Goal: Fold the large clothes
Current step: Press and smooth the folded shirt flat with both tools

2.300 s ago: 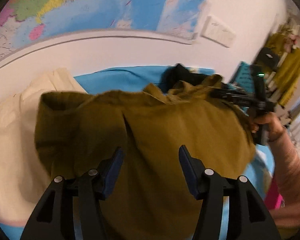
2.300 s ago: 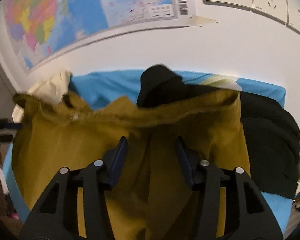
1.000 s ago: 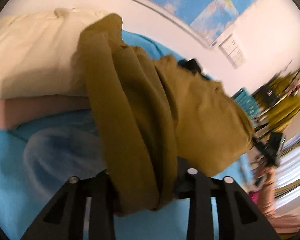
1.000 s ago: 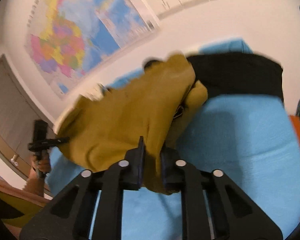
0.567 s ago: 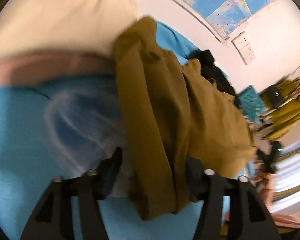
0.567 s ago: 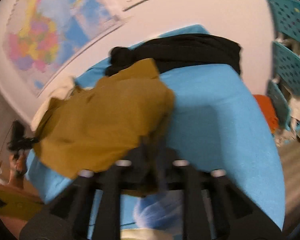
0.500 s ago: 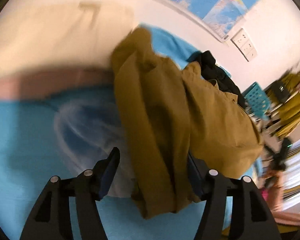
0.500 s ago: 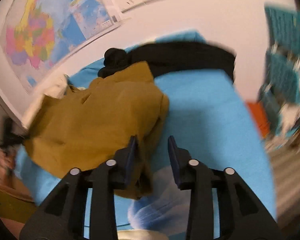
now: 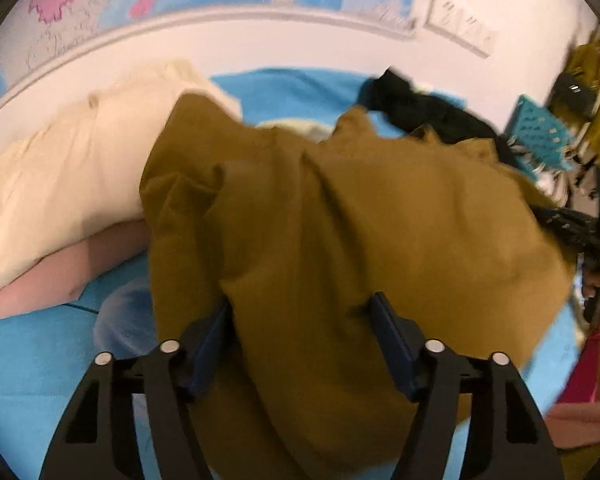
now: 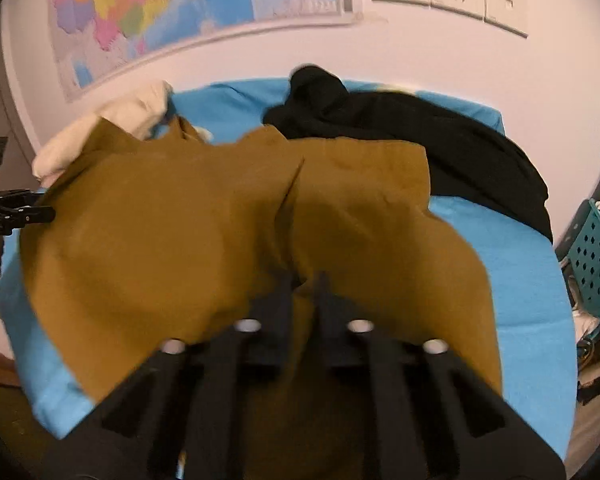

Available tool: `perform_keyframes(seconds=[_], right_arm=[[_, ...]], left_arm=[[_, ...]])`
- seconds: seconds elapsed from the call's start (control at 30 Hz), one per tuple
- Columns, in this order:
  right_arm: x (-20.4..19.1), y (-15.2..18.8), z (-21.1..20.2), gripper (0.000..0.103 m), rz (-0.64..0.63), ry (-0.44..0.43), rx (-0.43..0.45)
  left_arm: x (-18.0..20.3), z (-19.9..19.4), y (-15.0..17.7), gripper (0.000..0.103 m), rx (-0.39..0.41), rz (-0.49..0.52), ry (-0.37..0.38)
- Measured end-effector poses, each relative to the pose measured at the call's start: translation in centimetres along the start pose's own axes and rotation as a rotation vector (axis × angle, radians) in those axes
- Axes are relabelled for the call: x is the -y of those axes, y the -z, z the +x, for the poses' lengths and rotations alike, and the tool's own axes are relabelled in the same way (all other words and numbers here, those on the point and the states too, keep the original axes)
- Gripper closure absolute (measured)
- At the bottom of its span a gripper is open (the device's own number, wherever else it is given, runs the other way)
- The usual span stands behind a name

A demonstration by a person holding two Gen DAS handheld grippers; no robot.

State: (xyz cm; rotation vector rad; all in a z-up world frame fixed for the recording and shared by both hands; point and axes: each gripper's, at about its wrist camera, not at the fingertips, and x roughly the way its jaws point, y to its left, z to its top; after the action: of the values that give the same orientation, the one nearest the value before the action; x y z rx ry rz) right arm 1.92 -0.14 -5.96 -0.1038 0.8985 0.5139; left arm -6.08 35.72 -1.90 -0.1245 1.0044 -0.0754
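Note:
A large mustard-brown garment lies rumpled across the blue bed sheet. In the left wrist view my left gripper stands open, its jaws wide apart with the garment's near edge draped loosely between them. In the right wrist view my right gripper is shut on a fold at the near edge of the garment. The other gripper shows at each view's side: the right gripper at the cloth's right edge, the left gripper at its left edge.
A cream cloth and a pink cloth lie left of the garment. A black garment is heaped at the back right near the wall. Teal baskets stand off the bed's right side. A map hangs on the wall.
The left jaws let go of the bunched cloth and opened wide. The right jaws opened, then shut again on the near edge. Both views rolled back to level over the garment.

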Motion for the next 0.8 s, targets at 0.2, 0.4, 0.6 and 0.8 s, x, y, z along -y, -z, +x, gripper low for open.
perform_keyframes(seconds=[0.2, 0.4, 0.6, 0.8], right_arm=[[-0.6, -0.7, 1.4, 0.101, 0.009, 0.049, 0.017], [-0.1, -0.8, -1.3, 0.072, 0.084, 0.036, 0.066], [-4.2, -1.8, -2.6, 0.059, -0.024, -0.044, 0.130], [-4.2, -1.9, 2.7, 0.065, 0.001, -0.061, 0.025]], left_arm=[[-1.5, 1.6, -2.2, 0.042, -0.011, -0.071, -0.007], [-0.3, -0.5, -2.0, 0.036, 0.041, -0.037, -0.005], [1.6, -1.6, -1.9, 0.030, 0.092, 0.040, -0.004], [1.5, 1.6, -1.9, 0.029, 0.019, 0.027, -0.040]])
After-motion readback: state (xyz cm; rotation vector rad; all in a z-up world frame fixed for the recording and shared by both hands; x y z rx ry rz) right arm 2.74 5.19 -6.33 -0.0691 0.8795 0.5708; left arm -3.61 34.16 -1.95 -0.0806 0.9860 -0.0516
